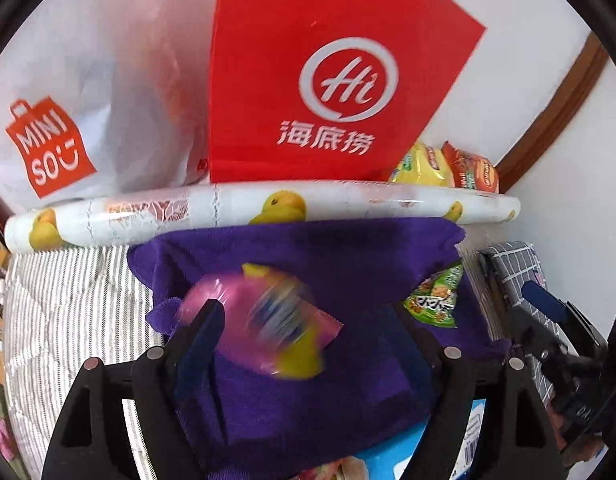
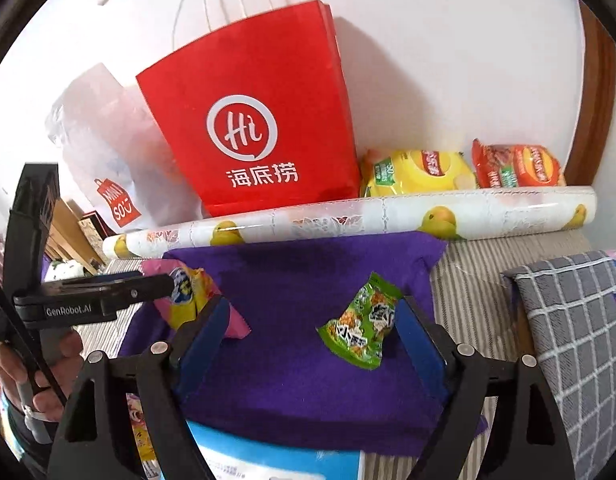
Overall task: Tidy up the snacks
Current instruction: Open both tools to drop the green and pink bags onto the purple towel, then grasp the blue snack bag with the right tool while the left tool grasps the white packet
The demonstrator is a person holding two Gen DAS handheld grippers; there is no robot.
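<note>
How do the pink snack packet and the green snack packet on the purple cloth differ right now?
The pink snack packet is larger and sits at the cloth's left side; the green snack packet is smaller and sits right of centre. The pink one is blurred in the left wrist view; the green one looks sharp. Both are over the purple cloth, neither gripped.

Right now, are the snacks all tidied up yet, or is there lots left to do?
Partly. Done: a pink-and-yellow packet and a green packet lie on the purple cloth. In hand: nothing; the left gripper and right gripper are both open. Left: the yellow bag and red bag behind the roll.
</note>
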